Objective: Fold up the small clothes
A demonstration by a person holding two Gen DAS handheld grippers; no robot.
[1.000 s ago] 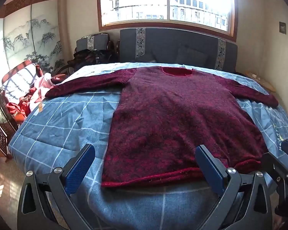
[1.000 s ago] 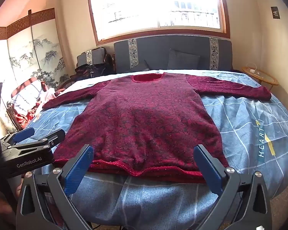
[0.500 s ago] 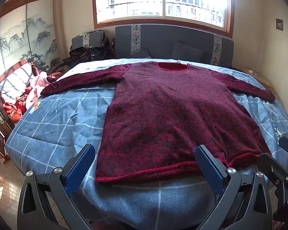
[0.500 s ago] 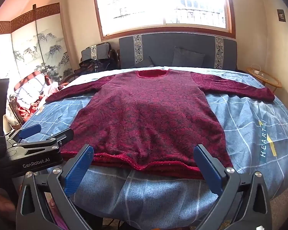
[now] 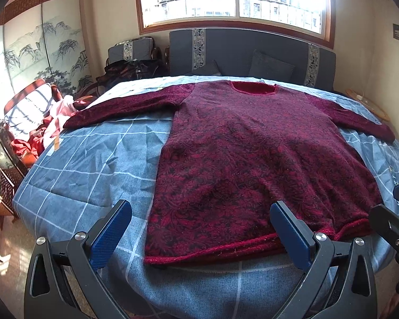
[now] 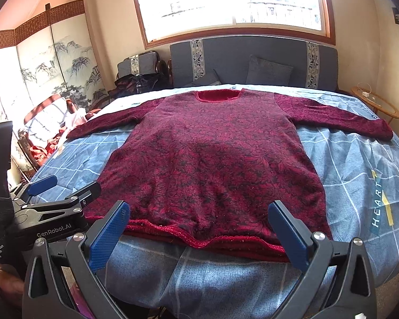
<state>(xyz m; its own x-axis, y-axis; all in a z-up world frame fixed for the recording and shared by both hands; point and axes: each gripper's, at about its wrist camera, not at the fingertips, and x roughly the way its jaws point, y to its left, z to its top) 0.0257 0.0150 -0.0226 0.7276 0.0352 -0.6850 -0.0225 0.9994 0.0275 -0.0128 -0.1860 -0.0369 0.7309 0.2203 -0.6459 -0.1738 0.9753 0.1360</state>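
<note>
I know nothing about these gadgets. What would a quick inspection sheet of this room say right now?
Surface: blue checked quilt covering the bed, lightly creased.
Job's things: dark red sweater lying flat, both sleeves spread out, neckline toward the headboard, hem at the near edge.
Clutter: heap of pink and red clothes on a chair beside the bed; dark bag on another chair.
Grippers: left claw open, holding nothing; right claw open, holding nothing; both hover short of the hem.
Cables: a thin white cord on the round side table.
Surroundings: bright window, painted folding screen, grey pillow.
</note>
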